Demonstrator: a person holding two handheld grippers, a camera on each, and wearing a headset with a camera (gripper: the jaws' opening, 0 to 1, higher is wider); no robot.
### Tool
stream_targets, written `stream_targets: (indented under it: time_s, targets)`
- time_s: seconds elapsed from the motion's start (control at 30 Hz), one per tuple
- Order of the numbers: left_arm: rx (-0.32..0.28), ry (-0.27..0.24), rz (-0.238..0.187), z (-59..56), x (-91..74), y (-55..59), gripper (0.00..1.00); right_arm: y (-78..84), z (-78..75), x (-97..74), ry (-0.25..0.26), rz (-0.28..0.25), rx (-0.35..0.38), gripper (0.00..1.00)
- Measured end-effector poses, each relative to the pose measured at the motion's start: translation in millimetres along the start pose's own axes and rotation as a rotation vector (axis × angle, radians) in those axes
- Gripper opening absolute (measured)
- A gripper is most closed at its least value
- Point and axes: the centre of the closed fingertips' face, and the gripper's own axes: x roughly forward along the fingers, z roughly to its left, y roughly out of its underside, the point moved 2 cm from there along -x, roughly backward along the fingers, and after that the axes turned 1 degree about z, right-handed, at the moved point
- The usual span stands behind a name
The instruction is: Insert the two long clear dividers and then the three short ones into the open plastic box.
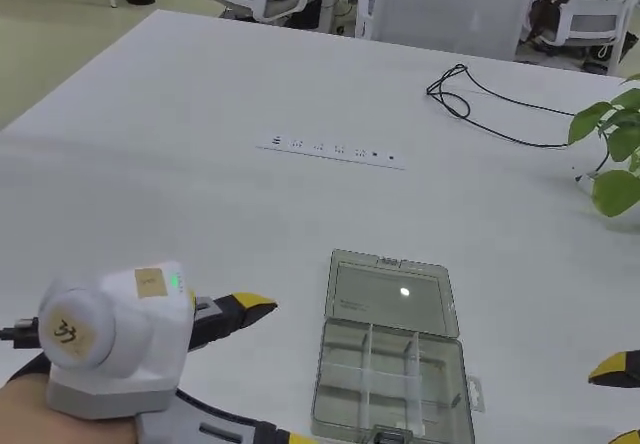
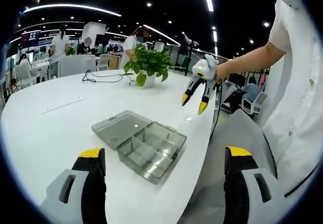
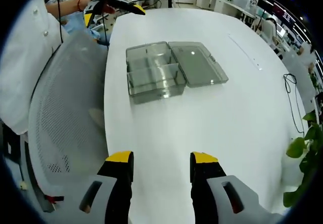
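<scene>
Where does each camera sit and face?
Head view: on the head, looking down at the plastic box; left gripper lower left.
Left gripper view: on that gripper, facing past the box to the right gripper; own fingers below.
Right gripper view: on that gripper, facing the box; own fingers below.
All share the box.

Smoky clear plastic box (image 1: 342,402) lies flat on the white table (image 1: 200,114), lid (image 1: 392,294) open, dividers (image 1: 368,349) standing inside.

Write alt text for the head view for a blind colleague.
An open plastic box, lid laid flat behind it, sits on a white table with clear dividers standing inside. The left gripper is at lower left and the right gripper at the right edge, both clear of the box.
</scene>
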Motion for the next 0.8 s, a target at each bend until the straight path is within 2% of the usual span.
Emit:
stream_targets:
  time_s: [0.17,0.33,0.47,0.6,0.8]
  targets:
    - [-0.008,-0.002,0.002,0.9,0.8,1.0,1.00,28.9,-6.2,9.2,-0.016,0.091,-0.033,0.46]
    - [-0.021,-0.007,-0.004,2.2,1.0,-0.2,1.00,49.7,-7.5,19.7,-0.037,0.182,-0.120,0.46]
    - [-0.025,-0.011,-0.001,3.5,1.5,-0.4,1.00,64.1,-10.4,28.6,-0.039,0.259,-0.219,0.45]
    - [-0.033,-0.014,-0.004,5.1,1.9,-1.9,1.00,70.3,-11.3,35.9,-0.049,0.283,-0.251,0.44]
    - [-0.034,-0.013,-0.003,6.4,3.4,-3.7,1.00,69.7,-11.5,39.3,-0.055,0.285,-0.269,0.42]
